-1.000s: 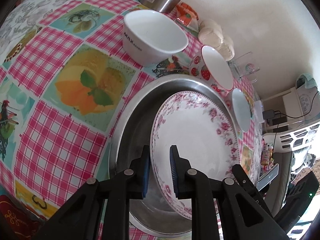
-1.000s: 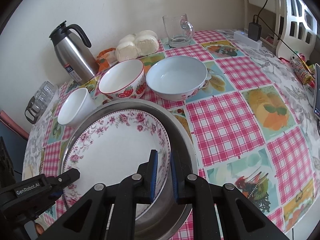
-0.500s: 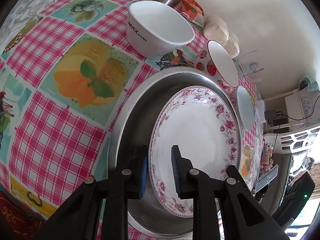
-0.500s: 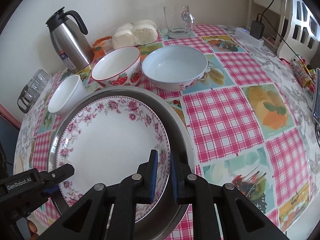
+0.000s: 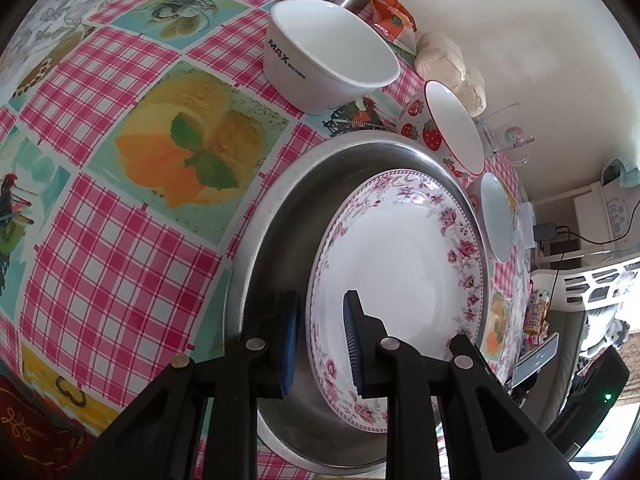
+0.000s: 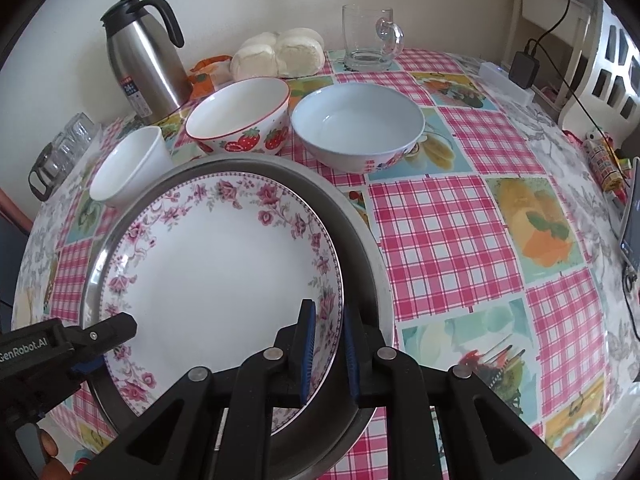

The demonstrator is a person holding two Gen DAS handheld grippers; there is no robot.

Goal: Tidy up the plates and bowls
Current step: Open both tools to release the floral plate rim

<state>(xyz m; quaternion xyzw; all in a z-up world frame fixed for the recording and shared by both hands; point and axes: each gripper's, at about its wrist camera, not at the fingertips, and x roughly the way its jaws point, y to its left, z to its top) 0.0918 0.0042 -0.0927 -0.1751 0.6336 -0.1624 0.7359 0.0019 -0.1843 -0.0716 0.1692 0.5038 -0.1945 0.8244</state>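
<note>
A white plate with a pink flower border [image 5: 400,264] [image 6: 216,272] lies inside a wide steel basin [image 5: 280,232] [image 6: 360,216]. My left gripper [image 5: 320,344] straddles the plate's near-left rim, with a dark gap beside one pad, so it is open. My right gripper [image 6: 328,344] straddles the right rim. Its jaws are just opening, and the pads still sit close on the rim. Behind the basin stand a plain white bowl [image 6: 128,164], a strawberry bowl [image 6: 240,116] and a pale blue bowl [image 6: 356,124].
A steel thermos [image 6: 144,60], a bag of buns [image 6: 280,54] and a glass mug [image 6: 368,40] line the wall. Drinking glasses [image 6: 60,152] sit at the far left. A phone [image 6: 632,232] lies at the right edge. Bare checked tablecloth [image 6: 460,232] lies right of the basin.
The plate has settled lower into the basin. My left jaws have parted a little from its rim. The right gripper has rolled slightly and stays at the rim.
</note>
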